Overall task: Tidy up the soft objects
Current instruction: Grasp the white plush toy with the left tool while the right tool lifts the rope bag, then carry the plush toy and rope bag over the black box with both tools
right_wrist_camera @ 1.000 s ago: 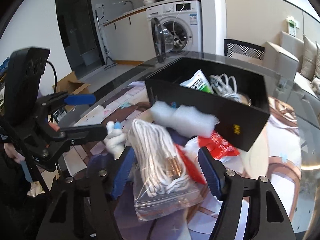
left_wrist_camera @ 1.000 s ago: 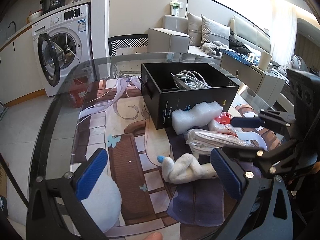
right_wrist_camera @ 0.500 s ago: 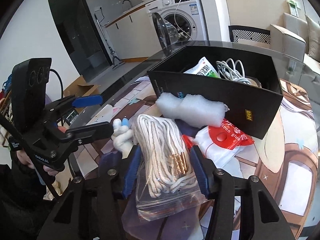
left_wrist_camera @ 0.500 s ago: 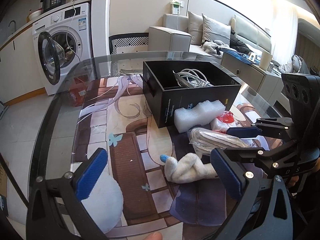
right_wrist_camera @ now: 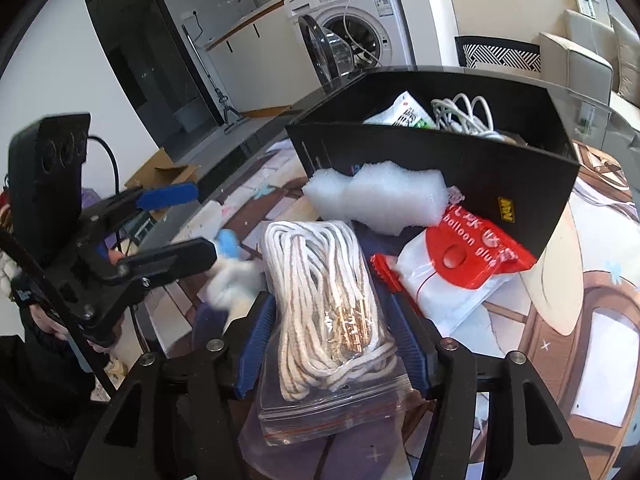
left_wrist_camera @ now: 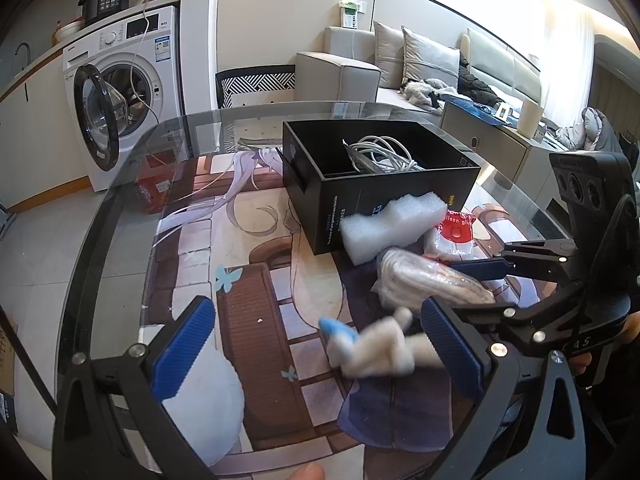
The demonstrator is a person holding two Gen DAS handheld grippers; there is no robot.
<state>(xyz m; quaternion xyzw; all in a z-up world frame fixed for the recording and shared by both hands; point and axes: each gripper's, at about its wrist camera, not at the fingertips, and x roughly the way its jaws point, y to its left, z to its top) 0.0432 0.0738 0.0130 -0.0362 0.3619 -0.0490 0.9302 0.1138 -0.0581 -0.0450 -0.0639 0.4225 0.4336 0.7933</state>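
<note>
The tabletop (left_wrist_camera: 120, 208) is glossy glass over a smooth printed mat (left_wrist_camera: 256, 320). The box (right_wrist_camera: 460, 176) looks like matt black card. A white foam block (right_wrist_camera: 376, 200) has a rough, porous surface. White woven rope (right_wrist_camera: 320, 288) lies in a clear, shiny plastic zip bag (right_wrist_camera: 332, 408). The red-and-white packet (right_wrist_camera: 452, 272) is glossy film. The right hand-held gripper (right_wrist_camera: 332, 344) is matt black plastic with ribbed blue pads (right_wrist_camera: 256, 340).
</note>
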